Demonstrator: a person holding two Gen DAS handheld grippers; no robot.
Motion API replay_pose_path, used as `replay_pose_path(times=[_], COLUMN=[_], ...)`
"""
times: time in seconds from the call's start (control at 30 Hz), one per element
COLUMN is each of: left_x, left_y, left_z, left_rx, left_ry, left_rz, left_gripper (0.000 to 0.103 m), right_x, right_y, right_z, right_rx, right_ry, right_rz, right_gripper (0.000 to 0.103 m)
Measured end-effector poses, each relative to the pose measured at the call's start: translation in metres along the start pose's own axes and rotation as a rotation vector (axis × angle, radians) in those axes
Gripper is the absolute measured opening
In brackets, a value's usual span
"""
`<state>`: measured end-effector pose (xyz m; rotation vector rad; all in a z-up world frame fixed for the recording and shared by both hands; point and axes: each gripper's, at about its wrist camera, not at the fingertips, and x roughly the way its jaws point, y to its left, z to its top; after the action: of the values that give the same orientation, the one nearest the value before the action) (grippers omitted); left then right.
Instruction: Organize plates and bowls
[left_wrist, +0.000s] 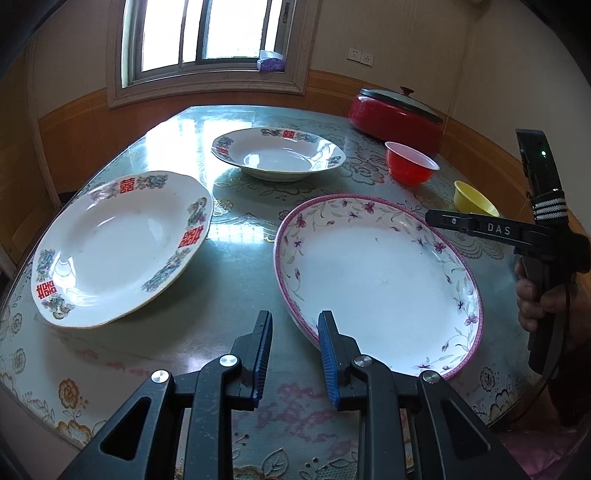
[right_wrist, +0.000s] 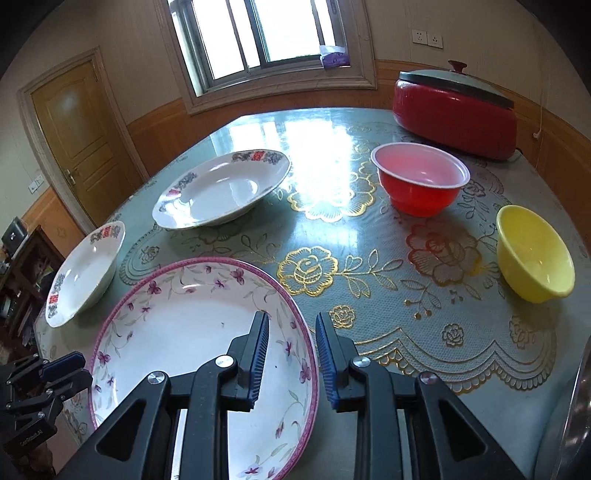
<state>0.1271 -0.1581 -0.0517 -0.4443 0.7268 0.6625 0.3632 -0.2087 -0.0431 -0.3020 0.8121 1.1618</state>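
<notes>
A large oval plate with a pink rim and purple flowers (left_wrist: 376, 280) (right_wrist: 192, 332) lies on the table nearest me. My left gripper (left_wrist: 294, 321) stands at its left rim, jaws apart, the right pad over the rim and nothing pressed. My right gripper (right_wrist: 291, 321) straddles the plate's right rim, one pad over the inside and one outside, with gaps showing. Two white plates with red characters (left_wrist: 122, 247) (left_wrist: 279, 153) sit left and behind. A red bowl (right_wrist: 419, 181) and a yellow bowl (right_wrist: 532, 251) stand to the right.
A red electric pot with a lid (right_wrist: 454, 110) stands at the table's far right corner. The table (right_wrist: 332, 229) carries a glossy flowered cover. A hand (left_wrist: 532, 295) holds the right gripper's handle. A door and dark furniture lie beyond the table's left side.
</notes>
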Motion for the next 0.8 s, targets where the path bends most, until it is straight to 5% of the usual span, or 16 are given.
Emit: replay_pose_path(times=[0.33, 0.6, 0.8], left_x=[-0.002, -0.031, -0.044], left_y=[0.014, 0.055, 0.103], left_z=[0.007, 0.018, 0.029], left_rx=[0.041, -0.016, -0.121], left_ry=[0.009, -0.057, -0.098], left_rz=[-0.014, -0.062, -0.051], left_gripper=[0.023, 0.031, 0.034], right_x=[0.024, 0.047, 0.054], right_y=[0.072, 0.119, 0.120], right_z=[-0.013, -0.018, -0.004], right_rx=[-0.105, -0.174, -0.090], right_ry=[0.120, 0.193, 0.179], right_rz=[0.173, 0.120, 0.107], right_gripper=[0.027, 0.027, 0.027])
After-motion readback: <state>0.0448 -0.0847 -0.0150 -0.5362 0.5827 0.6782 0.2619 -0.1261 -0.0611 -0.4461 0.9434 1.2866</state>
